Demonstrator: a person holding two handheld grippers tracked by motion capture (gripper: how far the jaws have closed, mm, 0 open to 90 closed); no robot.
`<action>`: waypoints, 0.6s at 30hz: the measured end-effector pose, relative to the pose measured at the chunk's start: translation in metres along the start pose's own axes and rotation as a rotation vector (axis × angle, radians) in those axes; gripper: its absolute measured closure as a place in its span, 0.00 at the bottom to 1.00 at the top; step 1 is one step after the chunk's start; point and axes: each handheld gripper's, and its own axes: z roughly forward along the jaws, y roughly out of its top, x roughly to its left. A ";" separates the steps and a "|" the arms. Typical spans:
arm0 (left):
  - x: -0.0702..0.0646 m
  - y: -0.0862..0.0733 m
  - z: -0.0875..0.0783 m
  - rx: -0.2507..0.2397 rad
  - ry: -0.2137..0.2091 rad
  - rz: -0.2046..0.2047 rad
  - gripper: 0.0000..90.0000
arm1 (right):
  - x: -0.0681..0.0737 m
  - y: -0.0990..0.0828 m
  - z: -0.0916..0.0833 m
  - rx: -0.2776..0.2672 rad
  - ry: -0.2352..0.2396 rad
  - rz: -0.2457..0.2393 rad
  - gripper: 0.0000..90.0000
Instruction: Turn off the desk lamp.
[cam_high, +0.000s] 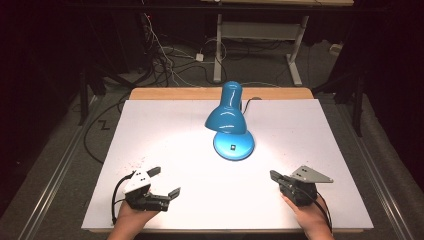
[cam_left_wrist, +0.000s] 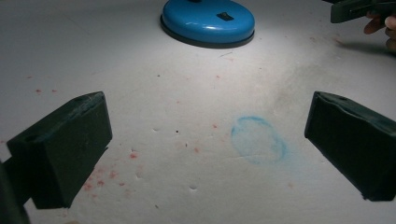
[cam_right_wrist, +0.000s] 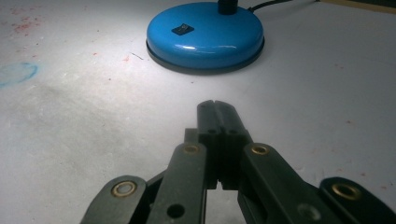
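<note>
A blue desk lamp (cam_high: 227, 115) stands lit near the middle of the white table (cam_high: 165, 130), its round base (cam_high: 233, 145) toward me with a small black switch on top. The base (cam_left_wrist: 208, 21) appears at the top of the left gripper view and the base (cam_right_wrist: 205, 35) again at the top of the right gripper view. My left gripper (cam_high: 164, 182) rests at the front left, jaws wide apart with nothing between them. At the front right my right gripper (cam_high: 275, 176) is shut and empty, its tip (cam_right_wrist: 216, 106) pointing at the base.
A black cord (cam_high: 252, 100) leaves the lamp toward the table's far edge. A faint blue ring stain (cam_left_wrist: 258, 139) and red specks mark the white surface. The other gripper's jaw (cam_left_wrist: 359, 9) and fingers show at the left gripper view's top right. Cables and a desk frame (cam_high: 260, 45) lie beyond.
</note>
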 end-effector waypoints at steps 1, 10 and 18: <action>0.001 0.000 0.000 0.001 -0.001 -0.004 0.00 | 0.001 0.001 0.002 -0.004 0.005 0.004 1.00; 0.003 -0.001 0.001 0.007 -0.005 -0.010 0.00 | 0.006 0.010 0.018 0.000 0.031 -0.028 1.00; 0.003 -0.001 -0.001 0.000 -0.003 -0.013 0.00 | 0.010 0.021 0.033 -0.007 0.053 -0.041 1.00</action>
